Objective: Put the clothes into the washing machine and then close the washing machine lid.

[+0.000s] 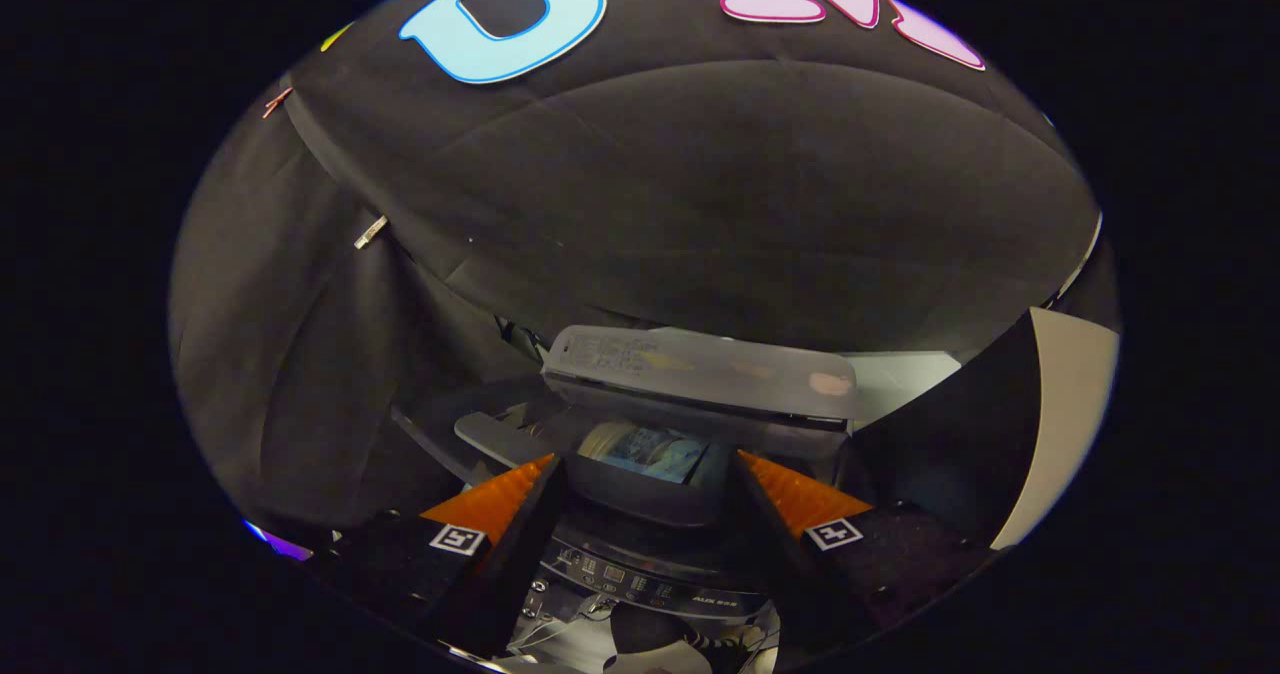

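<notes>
Blue clothes [650,451] inside washing machine [640,504]; jaws apart.

The washing machine [690,499] holds bluish clothes [650,451] in its open drum.

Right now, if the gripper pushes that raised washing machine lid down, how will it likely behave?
The lid looks like a thin translucent panel standing open behind the tub, so it is probably light and stiff. Likely hinged, it should swing rather than slide, and may drop quickly. The gripper is open.
</notes>
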### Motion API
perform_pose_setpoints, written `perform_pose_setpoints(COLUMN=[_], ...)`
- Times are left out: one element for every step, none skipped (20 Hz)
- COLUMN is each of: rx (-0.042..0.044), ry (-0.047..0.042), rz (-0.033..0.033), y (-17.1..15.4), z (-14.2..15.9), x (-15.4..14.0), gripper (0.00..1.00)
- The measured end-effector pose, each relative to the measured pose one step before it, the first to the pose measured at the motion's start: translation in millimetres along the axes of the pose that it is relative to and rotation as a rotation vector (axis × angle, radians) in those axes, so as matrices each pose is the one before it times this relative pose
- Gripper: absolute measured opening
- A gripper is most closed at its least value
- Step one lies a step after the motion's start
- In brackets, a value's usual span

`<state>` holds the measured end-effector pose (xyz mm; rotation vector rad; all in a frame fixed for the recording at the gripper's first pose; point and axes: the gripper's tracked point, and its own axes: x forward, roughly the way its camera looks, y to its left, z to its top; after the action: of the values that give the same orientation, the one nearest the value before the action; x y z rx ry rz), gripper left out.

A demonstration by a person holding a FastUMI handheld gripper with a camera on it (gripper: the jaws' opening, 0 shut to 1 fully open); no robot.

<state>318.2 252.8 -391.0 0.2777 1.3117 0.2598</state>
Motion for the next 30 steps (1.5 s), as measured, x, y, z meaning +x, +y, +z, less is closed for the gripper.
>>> perform_pose_setpoints(rx=[-0.00105, -0.00804, -0.00465, 0.00401, -0.00204, -0.00392, -0.00512, -0.00458, -0.00626, -0.00783, -0.00836, -0.00660, -0.00541, -0.01019, -0.01430, -0.00842, -0.00353, -0.00463, -0.00799, -0.00676, -0.00768, -0.00679, -0.00276, -0.00087, 0.00147, -0.00218, -0.00541, -0.01141, -0.01395, -0.01712], ry=[0.03059, 0.02427, 0.01502, 0.00681, -0.00311, -0.01603, -0.02172, -0.02264, -0.02368, -0.02090, -0.01972, -0.01957, -0.01865, -0.01378, -0.01331, -0.01609, -0.01578, -0.02674, -0.02489, -0.02520, -0.03203, -0.03836, -0.04208, -0.03946, -0.03913, -0.03254, -0.03044, -0.02650, -0.02436, -0.02746], rz=[-0.00060, -0.03595, -0.02729, 0.00353, 0.00803, 0.00772, 0.00808, 0.00919, 0.00574, 0.00090, -0.00007, -0.00529, 0.00168, 0.00429, 0.00003, 0.00317, -0.00060, -0.00416, -0.00376, 0.00009, 0.00025, 0.00005, 0.00214, 0.00113, 0.00101, 0.00193, -0.00184, -0.00094, 0.00273, -0.00277], y=[-1.42, -9.26, -7.36, 1.48, 1.55, 4.08, 2.38, 3.75, 3.45, 1.88, 1.51, 0.68, 2.40, 3.01, 2.20, 3.04, 3.19, 2.76, 2.54, 2.67, 2.69, 1.86, 2.59, 2.33, 0.68, 1.25, 1.41, 0.48, 1.87, 0.10], z=[-8.53, -8.11, -5.14, -0.50, 0.20, 5.39, 4.92, 4.67, 4.41, 3.62, 3.12, 2.30, 2.78, 1.74, 1.38, 1.85, 1.11, 3.93, 2.92, 1.27, 2.62, 5.52, 5.77, 5.77, 5.00, 6.38, 4.78, 0.95, 0.31, 0.33], x=[2.29, 5.46, 6.59, 5.48, -0.61, -7.06, -2.86, -4.27, -3.17, -2.90, -3.25, -1.68, -0.53, -3.32, -2.07, -1.73, -2.05, -2.23, -6.29, -7.31, -8.59, -15.09, -14.25, -16.06, -15.70, -12.90, -13.98, -14.90, -13.15, -13.18], gripper=[1.00, 1.00, 0.99, 0.97, 0.95, 0.95, 0.95, 0.95, 0.95, 0.95, 0.96, 0.95, 0.95, 0.95, 0.95, 0.95, 0.96, 0.95, 0.97, 0.97, 0.97, 0.97, 0.97, 0.97, 0.98, 0.99, 0.99, 0.99, 0.99, 0.99])
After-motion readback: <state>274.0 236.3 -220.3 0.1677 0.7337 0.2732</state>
